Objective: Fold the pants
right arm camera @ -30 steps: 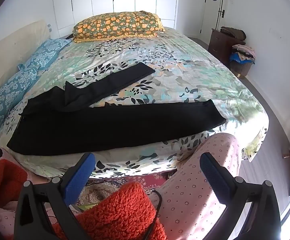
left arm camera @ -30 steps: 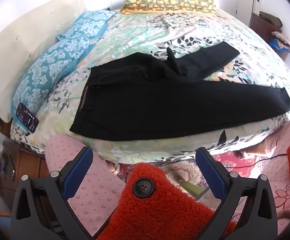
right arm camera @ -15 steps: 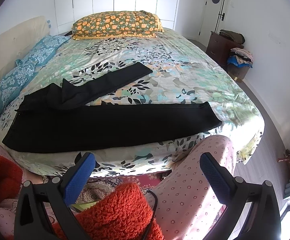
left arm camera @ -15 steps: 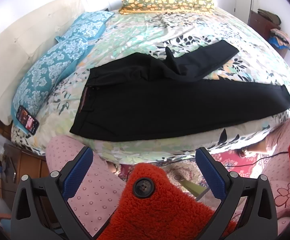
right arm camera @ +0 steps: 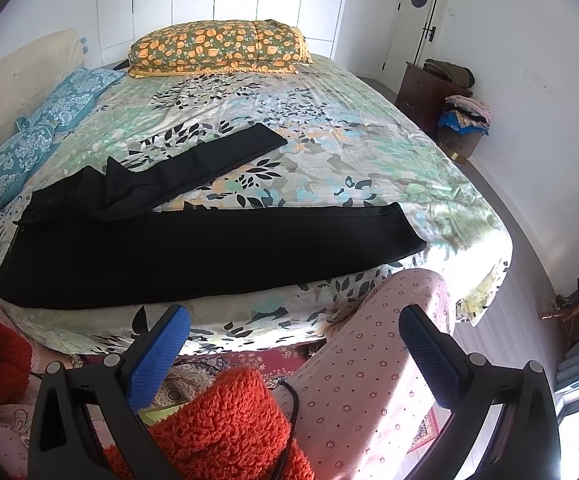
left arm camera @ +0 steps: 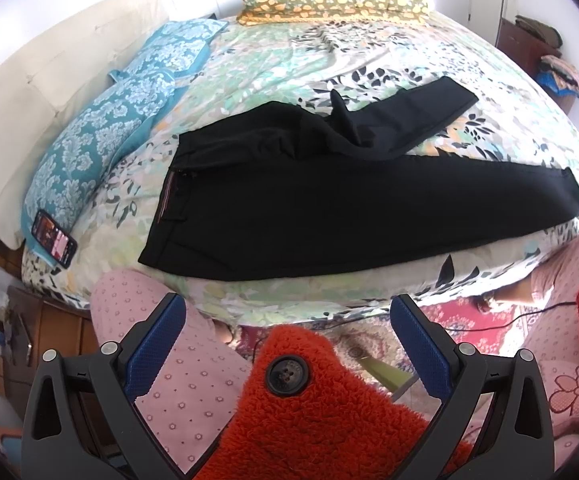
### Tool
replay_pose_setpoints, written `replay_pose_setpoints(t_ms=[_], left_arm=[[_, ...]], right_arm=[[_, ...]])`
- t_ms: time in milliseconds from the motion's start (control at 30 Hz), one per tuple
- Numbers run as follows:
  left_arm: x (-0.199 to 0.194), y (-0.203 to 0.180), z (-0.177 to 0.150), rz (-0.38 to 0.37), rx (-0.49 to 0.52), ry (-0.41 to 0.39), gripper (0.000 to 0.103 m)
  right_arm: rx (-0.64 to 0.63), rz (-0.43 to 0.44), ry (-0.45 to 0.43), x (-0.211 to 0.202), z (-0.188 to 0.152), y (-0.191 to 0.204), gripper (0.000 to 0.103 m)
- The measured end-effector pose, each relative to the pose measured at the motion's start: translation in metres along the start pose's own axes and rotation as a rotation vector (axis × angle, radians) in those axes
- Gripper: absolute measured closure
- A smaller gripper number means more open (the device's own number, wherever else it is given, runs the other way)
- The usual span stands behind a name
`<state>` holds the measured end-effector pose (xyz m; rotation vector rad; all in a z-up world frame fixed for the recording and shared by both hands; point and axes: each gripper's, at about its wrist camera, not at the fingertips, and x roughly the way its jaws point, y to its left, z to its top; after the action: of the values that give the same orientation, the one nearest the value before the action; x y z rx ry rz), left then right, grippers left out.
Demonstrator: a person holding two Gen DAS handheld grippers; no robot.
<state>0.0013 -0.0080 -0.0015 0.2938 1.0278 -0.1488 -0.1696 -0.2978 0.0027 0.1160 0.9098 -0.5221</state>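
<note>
Black pants (left arm camera: 329,208) lie spread on the floral bed (left arm camera: 329,52), waistband to the left. One leg runs along the near edge to the right. The other leg (left arm camera: 405,116) angles away to the back right, with a bunched fold at the crotch. The pants also show in the right wrist view (right arm camera: 193,252). My left gripper (left arm camera: 287,312) is open and empty, held back from the bed's near edge above my knees. My right gripper (right arm camera: 295,324) is open and empty, also short of the bed edge.
A phone (left arm camera: 54,239) lies at the bed's left corner by blue pillows (left arm camera: 101,140). A yellow floral pillow (right arm camera: 217,48) lies at the far side. A dresser and laundry basket (right arm camera: 463,128) stand at the right wall. My red sleeve (left arm camera: 321,412) and pink-clad knees (right arm camera: 373,364) fill the foreground.
Both grippers have drifted slightly, so the bed and pants sit a little differently in view. The pants have not moved. Both grippers stay open.
</note>
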Motion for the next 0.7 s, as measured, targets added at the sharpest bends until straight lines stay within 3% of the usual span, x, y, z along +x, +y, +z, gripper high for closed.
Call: replay_pose_setpoints(t_ms=[700], left_arm=[[0.0008,0.0015,-0.0005,0.004,0.004,0.007,0.001]], right_arm=[[-0.003,-0.037,0.001,0.0023,-0.0017,-0.0022,0.0]])
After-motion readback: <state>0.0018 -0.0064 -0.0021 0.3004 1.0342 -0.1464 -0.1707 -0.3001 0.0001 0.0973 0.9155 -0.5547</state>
